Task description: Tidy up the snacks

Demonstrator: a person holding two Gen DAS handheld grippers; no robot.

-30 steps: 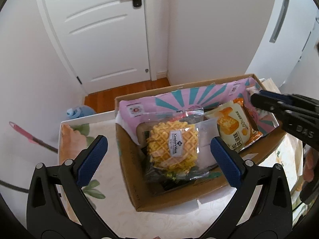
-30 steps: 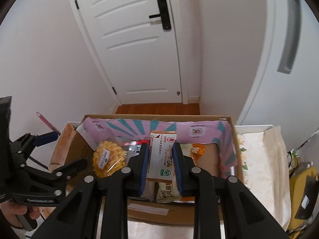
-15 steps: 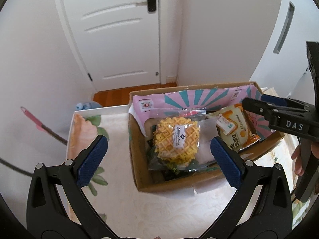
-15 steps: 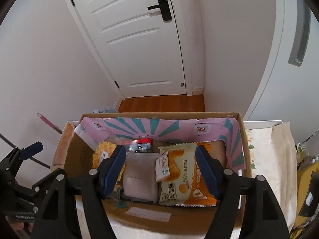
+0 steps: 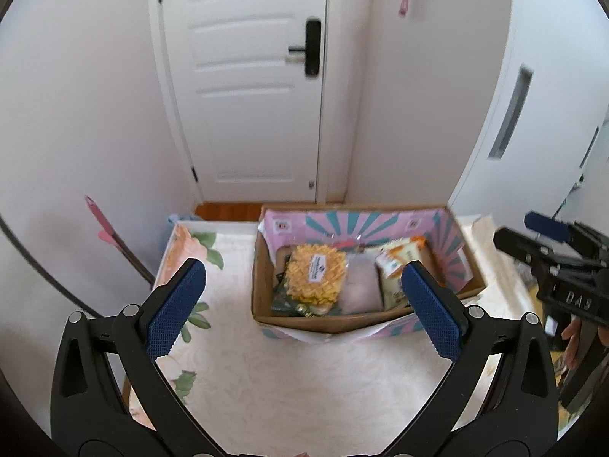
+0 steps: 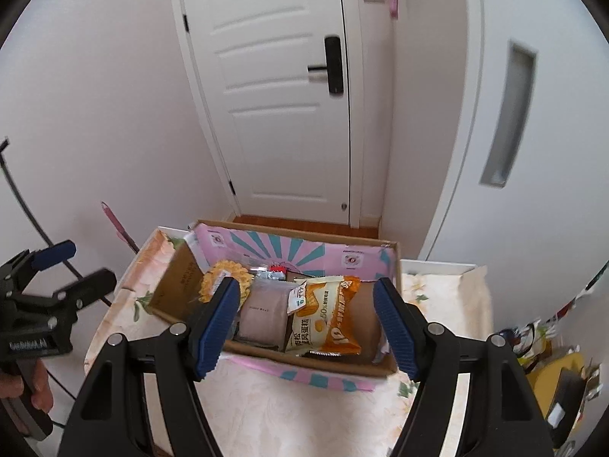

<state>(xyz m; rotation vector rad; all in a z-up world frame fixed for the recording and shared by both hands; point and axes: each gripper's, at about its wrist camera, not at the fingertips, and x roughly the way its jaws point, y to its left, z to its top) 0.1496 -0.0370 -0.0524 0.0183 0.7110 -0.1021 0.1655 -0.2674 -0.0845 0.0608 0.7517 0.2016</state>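
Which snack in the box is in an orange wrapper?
The orange cake packet, rightmost of the row in the cardboard box; the waffle is yellow, the middle pouch pale grey.

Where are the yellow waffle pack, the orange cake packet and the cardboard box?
yellow waffle pack (image 5: 318, 276), left wrist view, on its white label.
orange cake packet (image 6: 327, 318), right wrist view, middle of its front.
cardboard box (image 5: 262, 278), left wrist view, left wall.

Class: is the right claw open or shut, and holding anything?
Open and empty: the right claw shows blue fingers spread wide above the box.
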